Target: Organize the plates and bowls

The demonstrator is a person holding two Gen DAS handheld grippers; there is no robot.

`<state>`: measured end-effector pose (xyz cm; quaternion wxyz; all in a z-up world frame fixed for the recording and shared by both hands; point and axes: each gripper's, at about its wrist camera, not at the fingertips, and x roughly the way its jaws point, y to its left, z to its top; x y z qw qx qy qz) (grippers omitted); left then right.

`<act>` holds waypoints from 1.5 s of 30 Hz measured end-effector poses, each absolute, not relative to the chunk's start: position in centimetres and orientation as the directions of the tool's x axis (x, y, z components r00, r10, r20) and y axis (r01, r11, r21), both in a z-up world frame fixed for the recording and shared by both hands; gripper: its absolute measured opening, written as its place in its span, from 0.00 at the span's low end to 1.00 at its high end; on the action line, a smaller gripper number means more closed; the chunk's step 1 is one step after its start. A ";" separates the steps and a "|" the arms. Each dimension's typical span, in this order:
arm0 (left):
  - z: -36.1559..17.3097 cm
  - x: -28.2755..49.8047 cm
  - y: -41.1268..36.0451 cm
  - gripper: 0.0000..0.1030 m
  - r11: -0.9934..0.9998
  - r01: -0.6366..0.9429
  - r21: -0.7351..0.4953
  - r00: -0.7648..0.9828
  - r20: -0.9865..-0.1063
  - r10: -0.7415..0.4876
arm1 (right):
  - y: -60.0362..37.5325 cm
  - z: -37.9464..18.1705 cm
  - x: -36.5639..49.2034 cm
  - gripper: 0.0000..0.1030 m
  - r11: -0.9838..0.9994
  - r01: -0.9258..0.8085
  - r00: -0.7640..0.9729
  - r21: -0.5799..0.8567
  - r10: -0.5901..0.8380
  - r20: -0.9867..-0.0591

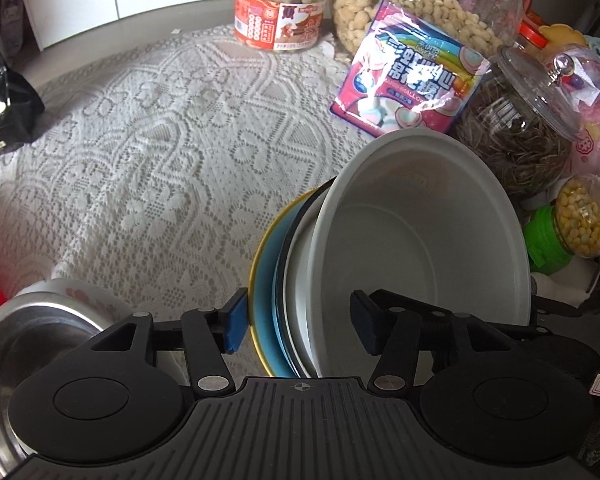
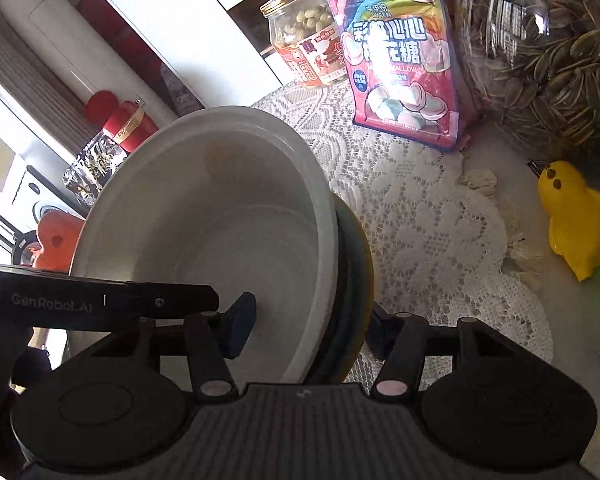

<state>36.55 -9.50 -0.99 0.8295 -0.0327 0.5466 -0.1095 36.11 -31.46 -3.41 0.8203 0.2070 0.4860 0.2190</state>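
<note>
A nested stack – white bowl on top, blue plate beneath – tilts above the lace-covered bench; the right gripper clamps its rim, the left gripper straddles it, pads clear – next, likely lower it flat.

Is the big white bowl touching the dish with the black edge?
Touching. The left wrist view shows the white bowl nested inside the black-rimmed dish, its wall pressed against that dish with no gap.

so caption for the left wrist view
Left gripper fingers straddle stacked plates and a white bowl over a lace tablecloth.
</note>
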 end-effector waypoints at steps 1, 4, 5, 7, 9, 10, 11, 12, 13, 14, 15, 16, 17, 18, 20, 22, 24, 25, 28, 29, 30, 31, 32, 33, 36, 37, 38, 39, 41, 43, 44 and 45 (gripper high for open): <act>-1.2 36.8 -9.3 0.58 0.971 0.139 -0.194 0.367 -0.901 -0.232 | -31.6 -3.6 36.3 0.55 0.812 -0.152 0.425 0.564 0.569 -0.704; -1.6 37.1 -9.0 0.59 0.964 0.125 -0.237 0.344 -0.900 -0.266 | -32.0 -3.8 36.3 0.55 0.798 -0.139 0.417 0.586 0.584 -0.696; -1.7 37.1 -8.9 0.59 0.961 0.121 -0.248 0.337 -0.901 -0.275 | -32.0 -3.8 36.3 0.55 0.798 -0.138 0.418 0.587 0.584 -0.696; -2.1 37.3 -8.7 0.58 0.957 0.107 -0.270 0.312 -0.905 -0.290 | -32.0 -3.7 36.1 0.55 0.804 -0.140 0.428 0.578 0.575 -0.697; -2.0 37.3 -9.0 0.57 0.960 0.111 -0.255 0.308 -0.910 -0.278 | -32.0 -3.6 36.1 0.55 0.807 -0.140 0.435 0.573 0.570 -0.697; -1.9 37.1 -9.3 0.56 0.964 0.122 -0.235 0.309 -0.914 -0.262 | -32.1 -3.7 36.0 0.55 0.806 -0.136 0.436 0.576 0.571 -0.696; -1.7 37.0 -9.6 0.55 0.967 0.135 -0.217 0.308 -0.918 -0.249 | -32.2 -3.8 36.0 0.55 0.802 -0.130 0.434 0.584 0.575 -0.693; -1.6 36.7 -10.0 0.55 0.969 0.152 -0.194 0.307 -0.923 -0.233 | -32.5 -3.9 36.1 0.55 0.792 -0.118 0.430 0.599 0.584 -0.688; -1.5 36.5 -10.3 0.55 0.971 0.162 -0.178 0.306 -0.926 -0.221 | -32.7 -4.1 36.2 0.55 0.782 -0.108 0.424 0.613 0.594 -0.683; -1.5 36.3 -10.5 0.55 0.972 0.171 -0.159 0.309 -0.929 -0.206 | -33.0 -4.2 36.2 0.55 0.774 -0.096 0.418 0.626 0.602 -0.680; -1.6 36.0 -10.6 0.55 0.974 0.172 -0.149 0.313 -0.929 -0.198 | -33.2 -4.3 36.3 0.55 0.767 -0.088 0.414 0.636 0.609 -0.677; -1.6 35.9 -10.6 0.55 0.974 0.168 -0.150 0.317 -0.928 -0.197 | -33.2 -4.4 36.3 0.55 0.762 -0.084 0.413 0.642 0.613 -0.674; -1.6 36.0 -10.5 0.55 0.975 0.162 -0.155 0.320 -0.926 -0.200 | -33.2 -4.4 36.3 0.55 0.760 -0.083 0.412 0.645 0.615 -0.672; -1.6 36.0 -10.4 0.55 0.974 0.155 -0.162 0.322 -0.924 -0.205 | -33.2 -4.4 36.2 0.55 0.762 -0.086 0.414 0.641 0.613 -0.673; -1.6 36.2 -10.2 0.55 0.975 0.142 -0.173 0.329 -0.920 -0.211 | -32.9 -4.2 36.1 0.55 0.773 -0.097 0.423 0.627 0.602 -0.677; -1.6 36.3 -10.2 0.54 0.975 0.139 -0.174 0.334 -0.918 -0.211 | -32.8 -4.1 36.0 0.55 0.782 -0.107 0.432 0.614 0.593 -0.680; -1.5 36.4 -10.3 0.54 0.975 0.139 -0.172 0.335 -0.919 -0.210 | -32.8 -4.0 35.9 0.55 0.785 -0.110 0.436 0.609 0.589 -0.681; -1.5 36.4 -10.3 0.54 0.975 0.139 -0.172 0.335 -0.918 -0.210 | -32.8 -4.0 35.9 0.55 0.785 -0.110 0.436 0.609 0.589 -0.680; -1.5 36.4 -10.3 0.54 0.975 0.141 -0.173 0.335 -0.918 -0.212 | -32.8 -3.9 35.9 0.55 0.787 -0.111 0.438 0.607 0.587 -0.681; -1.5 36.4 -10.3 0.54 0.974 0.142 -0.174 0.335 -0.918 -0.213 | -32.8 -3.9 35.9 0.55 0.788 -0.112 0.439 0.605 0.586 -0.682; -1.6 36.3 -10.4 0.54 0.974 0.143 -0.175 0.335 -0.917 -0.214 | -32.7 -3.9 35.9 0.55 0.789 -0.112 0.439 0.604 0.584 -0.682; -1.5 36.3 -10.4 0.54 0.974 0.146 -0.175 0.336 -0.917 -0.215 | -32.7 -3.9 35.9 0.55 0.791 -0.113 0.441 0.601 0.582 -0.683; -1.5 36.3 -10.4 0.54 0.973 0.149 -0.174 0.336 -0.917 -0.215 | -32.7 -3.9 35.9 0.56 0.793 -0.114 0.443 0.598 0.579 -0.684; -1.5 36.3 -10.4 0.54 0.973 0.152 -0.173 0.336 -0.917 -0.215 | -32.7 -3.9 35.9 0.56 0.795 -0.115 0.445 0.596 0.577 -0.685; -1.5 36.3 -10.5 0.54 0.973 0.157 -0.169 0.336 -0.917 -0.214 | -32.7 -3.9 35.9 0.56 0.796 -0.115 0.447 0.595 0.576 -0.685; -1.5 36.2 -10.5 0.54 0.973 0.157 -0.169 0.335 -0.918 -0.213 | -32.7 -3.9 35.9 0.56 0.796 -0.115 0.446 0.595 0.576 -0.685; -1.5 36.2 -10.6 0.54 0.973 0.158 -0.168 0.335 -0.918 -0.213 | -32.7 -3.9 35.9 0.56 0.795 -0.114 0.446 0.595 0.576 -0.685; -1.5 36.2 -10.6 0.54 0.973 0.158 -0.168 0.336 -0.918 -0.213 | -32.7 -3.9 35.9 0.56 0.795 -0.113 0.447 0.595 0.576 -0.685; -1.5 36.2 -10.6 0.54 0.973 0.158 -0.168 0.336 -0.917 -0.213 | -32.8 -3.8 35.9 0.56 0.796 -0.112 0.448 0.595 0.575 -0.685; -1.5 36.3 -10.6 0.54 0.973 0.158 -0.169 0.336 -0.917 -0.214 | -32.8 -3.8 35.8 0.56 0.796 -0.112 0.448 0.595 0.574 -0.685; -1.5 36.3 -10.6 0.54 0.973 0.158 -0.169 0.336 -0.917 -0.214 | -32.8 -3.8 35.9 0.56 0.796 -0.112 0.448 0.595 0.575 -0.685; -1.5 36.3 -10.5 0.54 0.973 0.158 -0.170 0.336 -0.917 -0.214 | -32.8 -3.8 35.9 0.56 0.796 -0.112 0.448 0.594 0.575 -0.685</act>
